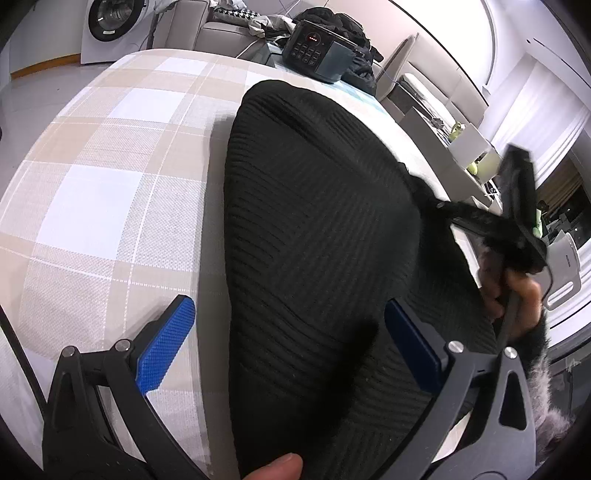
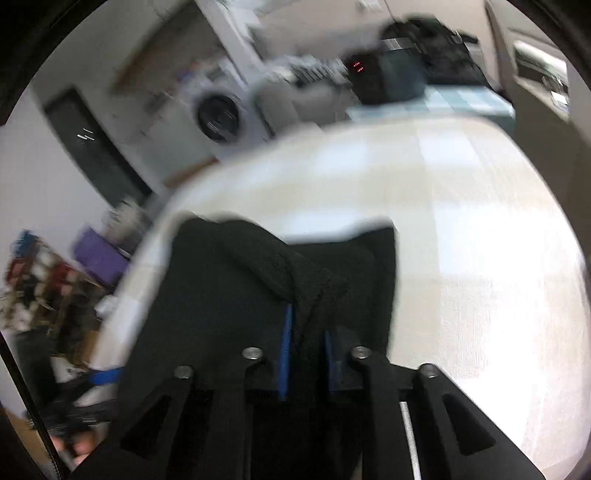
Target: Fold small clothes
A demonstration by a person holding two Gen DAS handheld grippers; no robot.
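A black ribbed knit garment lies lengthwise on the beige-and-white checked tablecloth. My left gripper is open, and its blue pads straddle the garment's near end without pressing it. At the right edge of the left wrist view, a hand holds my right gripper, which lifts a corner of the cloth. The right wrist view is blurred. In it my right gripper has its blue pads close together, shut on a raised fold of the black garment.
At the table's far end stands a black appliance with a red display, with dark clothes piled behind it. A washing machine is at the back left. Chairs and shelves stand beyond the table's right edge.
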